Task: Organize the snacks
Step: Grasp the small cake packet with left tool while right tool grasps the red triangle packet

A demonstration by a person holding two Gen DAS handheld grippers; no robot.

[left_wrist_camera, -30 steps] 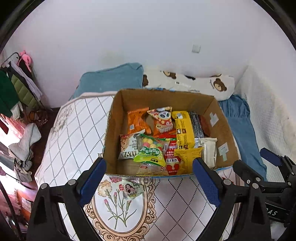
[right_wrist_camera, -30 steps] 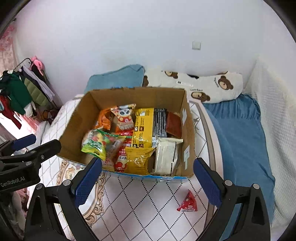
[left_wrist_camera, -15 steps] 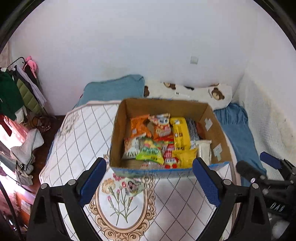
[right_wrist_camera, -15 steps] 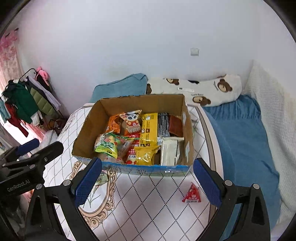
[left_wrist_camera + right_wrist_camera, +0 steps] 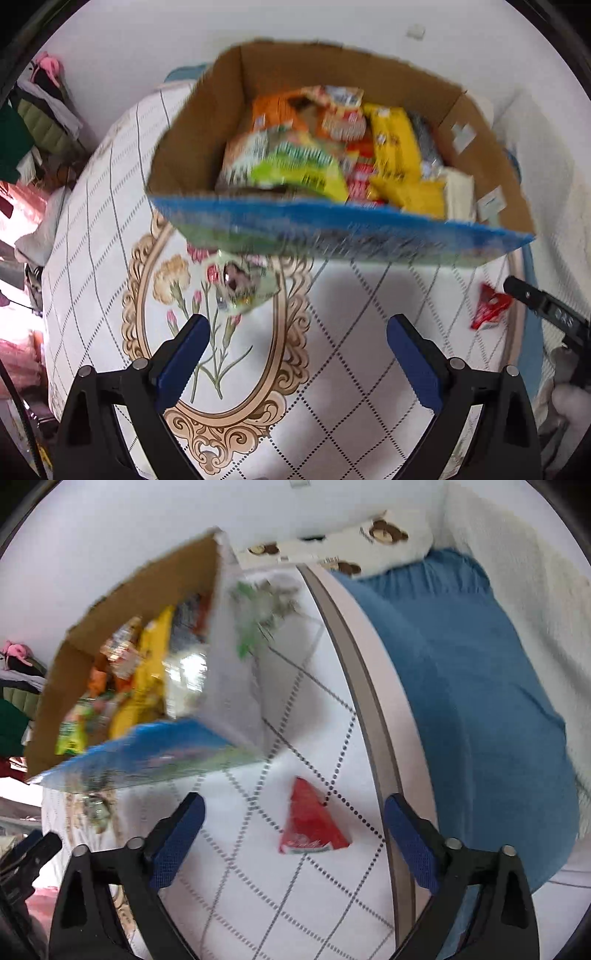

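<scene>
Room: a bedroom, white wall behind, clothes hanging off to the left side, a blue blanket point(image 5: 461, 672) and a bear-print pillow point(image 5: 369, 535) along the right.
Surface: a bed with a white quilt point(image 5: 351, 332) in a diamond pattern, a flower oval printed on it.
Box: an open cardboard box point(image 5: 207, 122) sits on the quilt, already stuffed with snack bags, yellow, orange and green ones. It's blurry in both views, so labels are unreadable.
Loose snacks: two are outside the box. A small red triangle packet point(image 5: 312, 821) lies flat on the quilt near the box's right corner. A pale greenish packet point(image 5: 243, 284) lies just in front of the box's blue front edge.
Right gripper point(image 5: 295, 825): jaws have just been closing in a bit but are still wide apart and holding nothing, with the red packet on the quilt between them.
Left gripper point(image 5: 297, 352): spread open, empty, pointing down just short of the greenish packet.
Handling guess: both packets look light, crinkly and slippery, probably puffed with air and crumbly inside. Best bet is pinching across the flat body or a sealed edge, gently, since the soft quilt gives way underneath.
Progress: most snacks boxed, these two left.
</scene>
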